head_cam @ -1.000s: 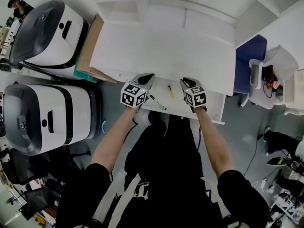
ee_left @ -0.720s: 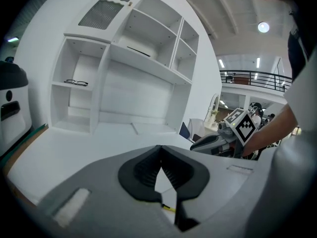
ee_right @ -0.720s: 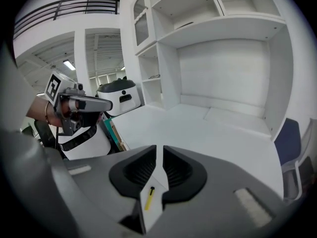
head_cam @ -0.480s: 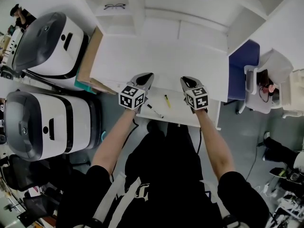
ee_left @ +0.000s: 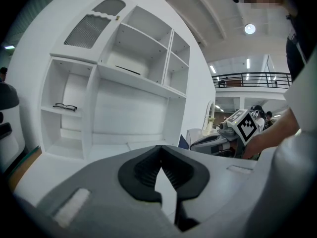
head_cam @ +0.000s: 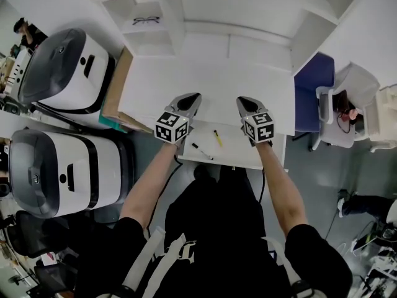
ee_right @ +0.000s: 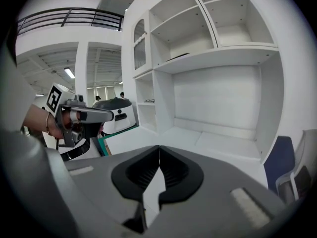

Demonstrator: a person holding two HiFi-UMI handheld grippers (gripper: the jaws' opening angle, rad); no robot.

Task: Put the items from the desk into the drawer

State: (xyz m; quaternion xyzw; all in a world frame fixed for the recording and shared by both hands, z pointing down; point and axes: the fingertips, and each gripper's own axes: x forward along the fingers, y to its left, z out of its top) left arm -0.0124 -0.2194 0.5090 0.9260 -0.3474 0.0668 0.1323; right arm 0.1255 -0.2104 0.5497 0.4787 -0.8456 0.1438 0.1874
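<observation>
Drawer (head_cam: 236, 148) stands pulled out under the tabletop's (head_cam: 205, 79) near edge, in front of you. In it are two pens, lying apart: one yellow pen (head_cam: 218, 138), one black pen (head_cam: 202, 151).

Tabletop is white, backed by white shelving (head_cam: 155, 8). One pair of glasses (head_cam: 144, 20) lies on a left shelf. Floor (head_cam: 310, 166) is grey.

Left of the tabletop: one cardboard box (head_cam: 115, 79), two white-and-grey cases (head_cam: 62, 61).

Your left tongs (head_cam: 192, 98) are closed on nothing. Your right tongs (head_cam: 243, 101) have just been closing and now meet, nothing between them. Both hover over the tabletop's near edge.
</observation>
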